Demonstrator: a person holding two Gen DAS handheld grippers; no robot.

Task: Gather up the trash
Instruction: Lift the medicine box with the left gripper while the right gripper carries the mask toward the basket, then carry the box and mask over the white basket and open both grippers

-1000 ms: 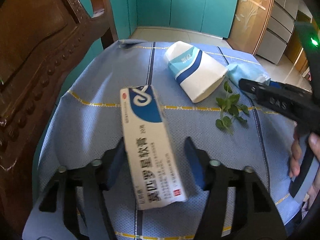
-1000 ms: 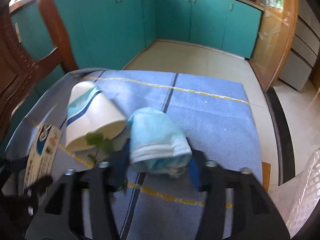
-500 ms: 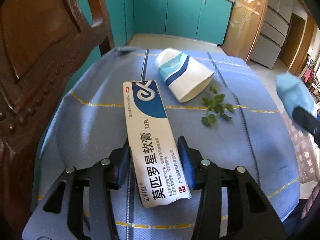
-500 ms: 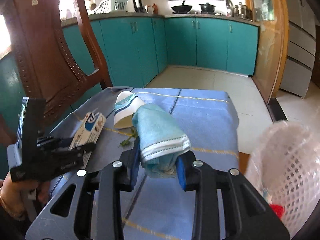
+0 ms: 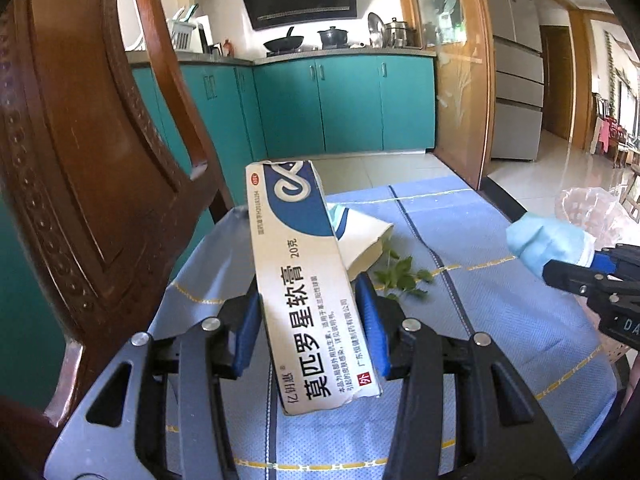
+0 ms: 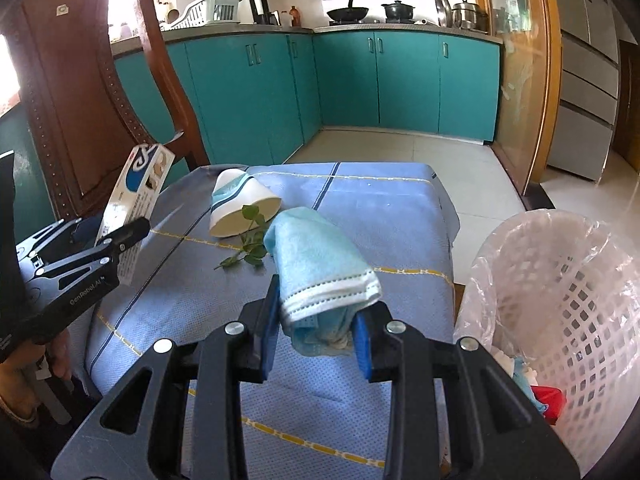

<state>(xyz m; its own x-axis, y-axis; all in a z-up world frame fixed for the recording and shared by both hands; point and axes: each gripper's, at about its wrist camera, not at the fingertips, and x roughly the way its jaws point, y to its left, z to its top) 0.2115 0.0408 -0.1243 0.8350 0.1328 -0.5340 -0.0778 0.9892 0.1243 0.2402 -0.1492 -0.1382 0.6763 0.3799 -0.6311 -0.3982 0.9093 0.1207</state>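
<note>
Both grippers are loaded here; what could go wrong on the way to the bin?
The left gripper pinches the box only near its lower end, so the long box could swing or slip. The mask in the right gripper is soft and could sag free. The bin sits beside the table, so a short drop lands on the floor.

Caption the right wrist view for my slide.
Right gripper holds a mask near the bin.

- ointment box [image 5: 304, 288]: large chinese characters "莫匹罗星软膏", "20克", a smaller "亿钥邀", and a red square with "外"; the fine print is too small to read.
- left gripper [image 6: 80, 276]: "genrobot.ai" along its arm.
- right gripper [image 5: 600, 280]: "da", cut off.
</note>
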